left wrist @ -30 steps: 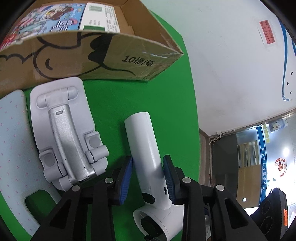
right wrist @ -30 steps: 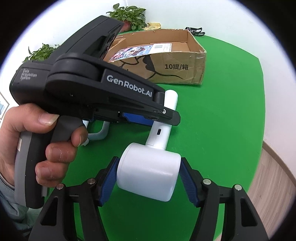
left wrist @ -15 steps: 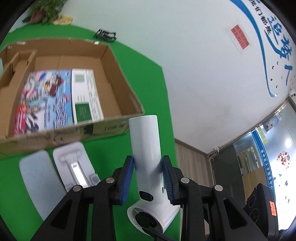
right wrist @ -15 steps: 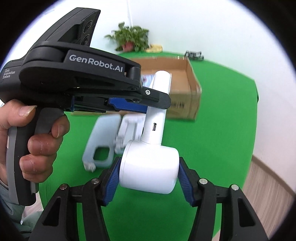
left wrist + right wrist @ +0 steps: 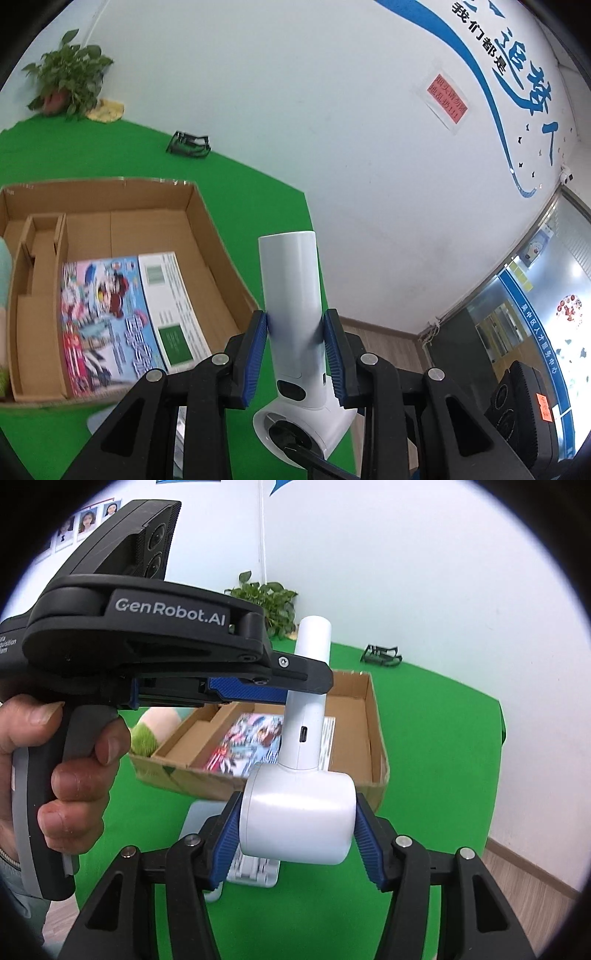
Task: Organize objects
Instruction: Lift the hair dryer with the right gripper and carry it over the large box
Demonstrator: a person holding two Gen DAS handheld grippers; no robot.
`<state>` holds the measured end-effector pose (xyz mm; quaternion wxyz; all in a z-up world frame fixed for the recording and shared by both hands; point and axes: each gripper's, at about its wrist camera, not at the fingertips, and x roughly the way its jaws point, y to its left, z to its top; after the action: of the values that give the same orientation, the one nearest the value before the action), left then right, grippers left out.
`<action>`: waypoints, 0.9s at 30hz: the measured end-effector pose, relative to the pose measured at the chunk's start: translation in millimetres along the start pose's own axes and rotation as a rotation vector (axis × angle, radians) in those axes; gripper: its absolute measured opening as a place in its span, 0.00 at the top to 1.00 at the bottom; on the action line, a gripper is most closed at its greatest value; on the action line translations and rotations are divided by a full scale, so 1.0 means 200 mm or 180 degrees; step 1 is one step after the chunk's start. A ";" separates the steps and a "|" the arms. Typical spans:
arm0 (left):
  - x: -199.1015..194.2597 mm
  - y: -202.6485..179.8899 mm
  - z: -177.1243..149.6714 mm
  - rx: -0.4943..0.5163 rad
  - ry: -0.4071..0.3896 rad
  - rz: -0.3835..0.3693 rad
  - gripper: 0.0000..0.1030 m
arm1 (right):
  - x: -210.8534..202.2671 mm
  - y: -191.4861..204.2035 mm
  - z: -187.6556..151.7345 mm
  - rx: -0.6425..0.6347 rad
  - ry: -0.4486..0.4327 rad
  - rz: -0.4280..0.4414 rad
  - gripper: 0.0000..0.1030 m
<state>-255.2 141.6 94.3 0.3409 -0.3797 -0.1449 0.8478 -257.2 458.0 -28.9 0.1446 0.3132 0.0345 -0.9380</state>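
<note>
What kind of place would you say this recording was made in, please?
Probably an office or service-centre room set up for data collection: a green-covered table, a slogan-painted wall, a glass entrance with signage, and a potted plant.

Your left tongs (image 5: 295,354) point forward and somewhat down, and both blue pads (image 5: 255,358) press on the white handle (image 5: 291,295) between them. From the right wrist view, the left tongs (image 5: 280,692) reach in from the left side, nearly level, and your left hand (image 5: 59,786) is wrapped around the grey grip, with the thumb on top and the fingers curled under it. Your right tongs (image 5: 297,834) sit below and also tilt down. Their jaws have just been closing a little, and their blue pads (image 5: 225,843) touch the two sides of the wide white head (image 5: 295,819). Your right hand is not visible.
</note>
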 end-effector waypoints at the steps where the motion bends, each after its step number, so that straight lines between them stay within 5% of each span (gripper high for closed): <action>1: 0.01 0.00 0.04 0.0010 -0.0023 -0.0005 0.72 | 0.00 0.00 0.02 -0.0011 -0.0024 -0.0002 0.46; 13: 0.22 0.10 0.38 -0.0095 -0.0028 -0.0091 0.72 | 0.15 -0.18 0.25 -0.0072 -0.0127 -0.0051 0.46; 27: 0.69 0.60 0.35 -0.0497 0.0242 0.0066 0.72 | 0.45 -0.21 0.18 -0.0174 0.0496 0.0024 0.46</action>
<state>-430.2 150.8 6.1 0.3066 -0.4384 -0.1936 0.8224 -359.0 470.5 -54.2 0.1534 0.3813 0.0701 -0.9089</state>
